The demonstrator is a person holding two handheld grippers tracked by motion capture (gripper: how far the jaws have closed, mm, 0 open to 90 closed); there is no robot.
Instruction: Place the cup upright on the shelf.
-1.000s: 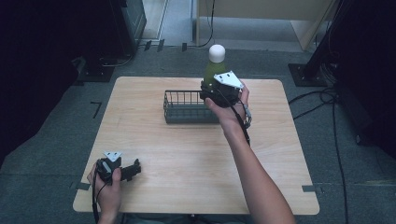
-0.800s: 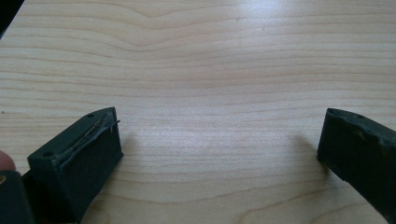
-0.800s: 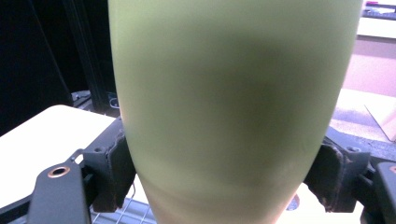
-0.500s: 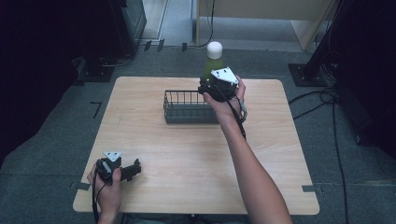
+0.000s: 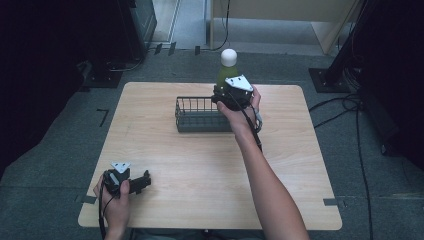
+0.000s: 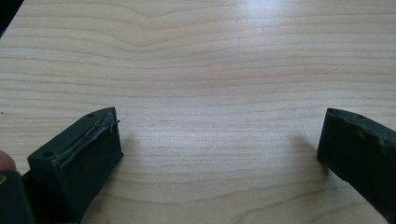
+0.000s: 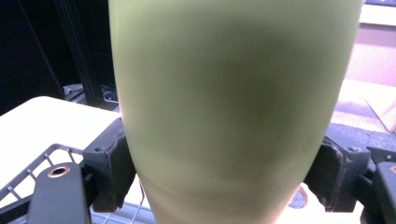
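Note:
A green bottle [image 5: 223,73] with a round white cap [image 5: 228,56] stands upright in my right gripper [image 5: 226,95], above the right end of a dark wire basket [image 5: 197,116]. In the right gripper view the bottle's body [image 7: 233,107] fills the space between the jaws, and both pads [image 7: 114,170] press on its sides. The basket's rim [image 7: 28,175] shows at that view's lower left, just below the bottle. My left gripper [image 5: 145,181] rests near the table's front left corner, open, with bare wood between its jaws [image 6: 219,149].
The light wooden table [image 5: 200,170] is bordered by grey floor. Dark stands and cables [image 5: 350,107] lie off the table's right side, and dark equipment stands at the back left.
My right gripper has carried the bottle a little leftward and down toward the basket's right end. The left gripper has stayed where it was.

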